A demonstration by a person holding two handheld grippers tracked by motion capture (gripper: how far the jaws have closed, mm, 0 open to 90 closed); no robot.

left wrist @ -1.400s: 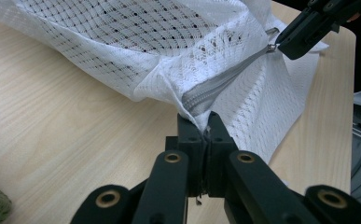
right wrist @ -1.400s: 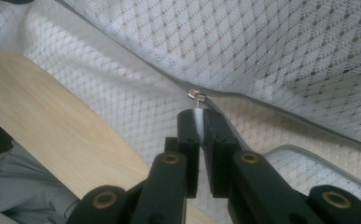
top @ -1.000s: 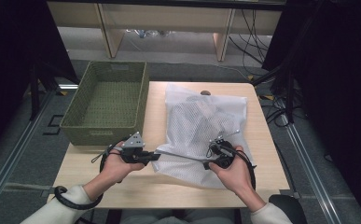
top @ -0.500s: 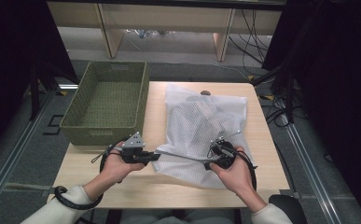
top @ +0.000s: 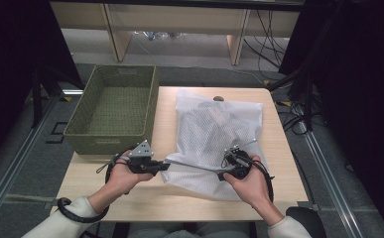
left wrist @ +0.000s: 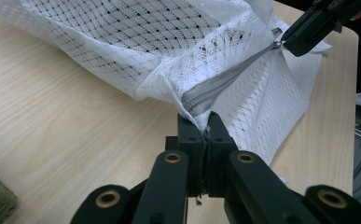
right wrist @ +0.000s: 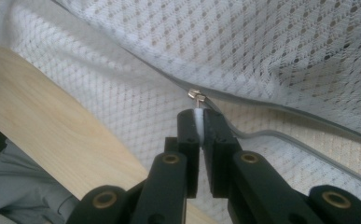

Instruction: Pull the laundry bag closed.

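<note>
A white mesh laundry bag (top: 219, 129) lies on the wooden table (top: 279, 148), its grey zipper (left wrist: 225, 79) stretched taut along the near edge. My left gripper (top: 165, 165) is shut on the bag's corner at the zipper's end (left wrist: 201, 122). My right gripper (top: 222, 172) is shut on the white zipper pull tab (right wrist: 197, 114), whose metal slider (right wrist: 196, 94) sits just past the fingertips. In the left gripper view the right gripper (left wrist: 304, 37) shows at the upper right, at the zipper's other end.
A green woven basket (top: 115, 106) stands empty on the table's left side, close to the bag's left edge. Cables run along the floor to the right and behind the table. A wooden shelf frame (top: 179, 20) stands beyond the far edge.
</note>
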